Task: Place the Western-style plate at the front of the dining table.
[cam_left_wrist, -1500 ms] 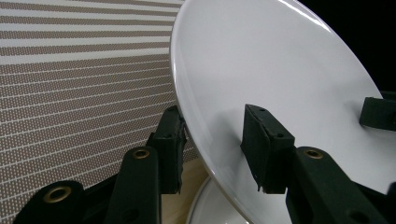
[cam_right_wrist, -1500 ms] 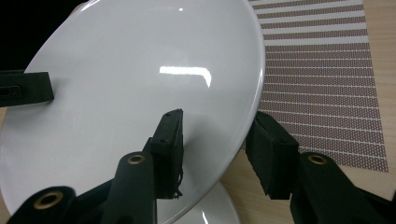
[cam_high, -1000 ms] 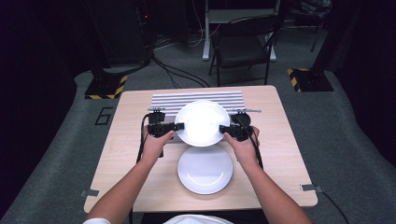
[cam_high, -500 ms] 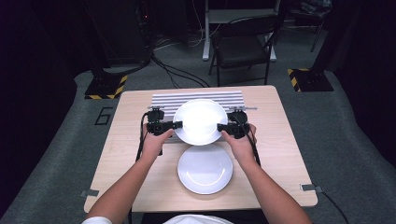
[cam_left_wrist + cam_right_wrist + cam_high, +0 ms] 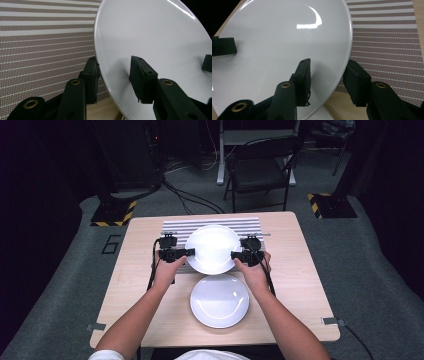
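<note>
A white plate [image 5: 213,249] hangs over the striped placemat [image 5: 175,227], gripped at both sides. My left gripper [image 5: 187,252] is shut on its left rim. In the left gripper view the plate [image 5: 155,37] sits with its rim between the jaws of that gripper [image 5: 113,62], one pad under and one on top. My right gripper [image 5: 236,255] is shut on the opposite rim; the right gripper view shows the plate [image 5: 282,42] pinched the same way by its gripper [image 5: 328,63]. A second white plate [image 5: 219,300] lies flat on the table nearer the person.
The placemat [image 5: 45,37] covers the far middle of the wooden table [image 5: 300,285]. Bare wood lies to the left and right of the plates. A folding chair [image 5: 260,170] stands beyond the table's far edge, with cables on the floor.
Both grippers have carried the held plate a little farther from the person, over the placemat. The lower plate has not moved.
</note>
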Motion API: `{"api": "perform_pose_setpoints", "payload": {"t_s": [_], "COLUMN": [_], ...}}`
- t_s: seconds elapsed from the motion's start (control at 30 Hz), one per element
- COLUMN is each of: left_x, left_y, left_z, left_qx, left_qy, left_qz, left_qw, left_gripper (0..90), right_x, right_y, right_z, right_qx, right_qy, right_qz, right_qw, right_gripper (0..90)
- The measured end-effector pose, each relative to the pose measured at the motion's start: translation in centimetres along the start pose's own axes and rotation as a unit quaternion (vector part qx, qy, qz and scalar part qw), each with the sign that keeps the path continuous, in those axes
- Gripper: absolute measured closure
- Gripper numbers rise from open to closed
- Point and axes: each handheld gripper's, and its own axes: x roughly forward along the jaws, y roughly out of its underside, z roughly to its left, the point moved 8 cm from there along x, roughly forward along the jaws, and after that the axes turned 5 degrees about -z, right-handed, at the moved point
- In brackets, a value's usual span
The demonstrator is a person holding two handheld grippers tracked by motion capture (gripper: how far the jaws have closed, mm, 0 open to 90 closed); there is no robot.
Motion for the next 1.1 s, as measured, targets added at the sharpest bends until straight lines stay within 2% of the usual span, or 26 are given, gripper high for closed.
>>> {"api": "perform_pose_setpoints", "payload": {"t_s": [0.1, 0.17, 0.23, 0.53, 0.83, 0.93, 1.1], "left_x": [0.3, 0.5, 0.6, 1.4, 2.2, 2.5, 2.8], "left_y": [0.0, 0.0, 0.1, 0.1, 0.2, 0.3, 0.4], "left_z": [0.2, 0.4, 0.6, 1.6, 2.0, 2.1, 2.5], "left_qx": [-0.002, -0.004, -0.006, -0.011, -0.014, -0.020, -0.017], "left_qy": [-0.003, -0.006, -0.008, -0.019, -0.023, -0.026, -0.031], "left_qz": [0.003, 0.003, 0.004, 0.010, 0.013, 0.011, 0.016], "left_qw": [1.0000, 1.0000, 0.9999, 0.9997, 0.9995, 0.9994, 0.9992], "left_gripper": [59.1, 59.1, 59.1, 59.1, 59.1, 59.1, 59.1], "right_x": [0.3, 0.6, 0.8, 2.2, 3.5, 3.8, 4.5], "right_y": [0.0, -0.1, -0.1, 0.0, -0.1, -0.2, -0.3], "right_z": [0.0, 0.0, 0.1, 0.1, -0.3, -0.4, -0.5], "right_qx": [0.005, -0.001, 0.003, -0.003, 0.004, 0.005, 0.004], "right_qy": [0.005, 0.005, 0.007, 0.011, 0.018, 0.020, 0.022], "right_qz": [0.004, 0.002, 0.006, 0.010, 0.016, 0.018, 0.019], "right_qw": [1.0000, 1.0000, 1.0000, 0.9999, 0.9997, 0.9996, 0.9996], "right_gripper": [57.7, 57.7, 57.7, 57.7, 57.6, 57.6, 57.6]}}
